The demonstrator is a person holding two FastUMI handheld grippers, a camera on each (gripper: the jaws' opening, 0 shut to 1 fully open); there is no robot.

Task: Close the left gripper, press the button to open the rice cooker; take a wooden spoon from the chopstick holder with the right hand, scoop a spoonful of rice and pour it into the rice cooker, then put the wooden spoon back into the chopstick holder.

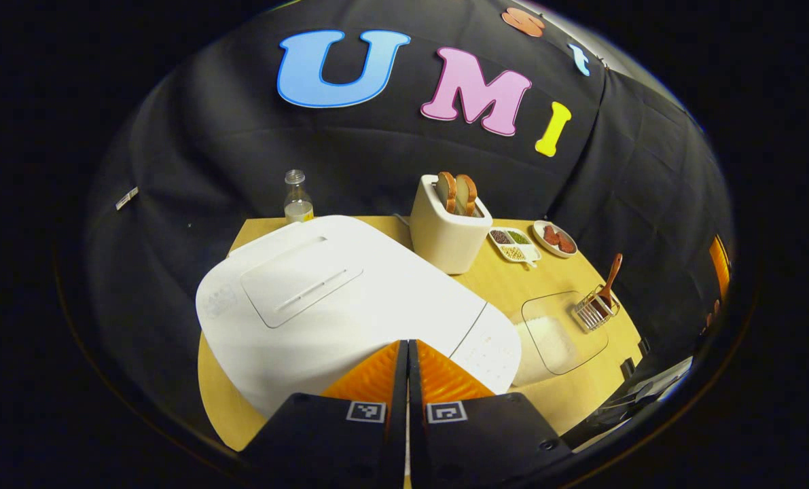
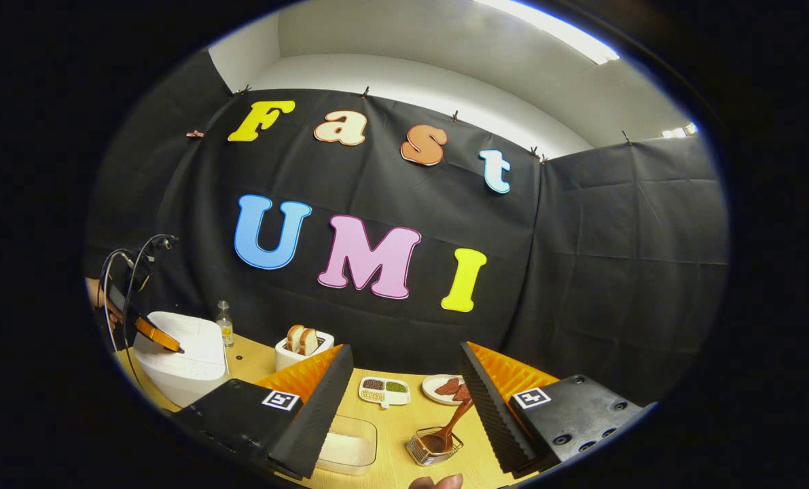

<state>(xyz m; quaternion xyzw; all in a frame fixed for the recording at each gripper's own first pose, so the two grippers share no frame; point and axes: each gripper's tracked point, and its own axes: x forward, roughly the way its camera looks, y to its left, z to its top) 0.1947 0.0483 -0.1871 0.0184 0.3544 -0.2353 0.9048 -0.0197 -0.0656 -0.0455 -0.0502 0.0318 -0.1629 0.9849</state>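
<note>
The white rice cooker (image 1: 322,299) stands on the wooden table (image 1: 513,278) with its lid down. My left gripper (image 1: 407,345) is shut with nothing in it, its tips over the cooker's front edge beside the control panel (image 1: 487,348). The right gripper view shows that left gripper (image 2: 158,335) slanting down onto the cooker (image 2: 183,367). A wooden spoon (image 1: 611,273) stands in the wire chopstick holder (image 1: 594,312), next to a clear box of rice (image 1: 555,334). My right gripper (image 2: 404,348) hangs open and empty above the holder (image 2: 431,448), spoon (image 2: 453,420) and rice box (image 2: 347,445).
Behind the cooker are a small bottle (image 1: 297,198), a toaster (image 1: 448,231) with two bread slices, a divided dish of grains (image 1: 515,244) and a plate of red pieces (image 1: 555,239). A person's hand (image 2: 435,482) shows at the bottom edge. The table's right edge runs just past the holder.
</note>
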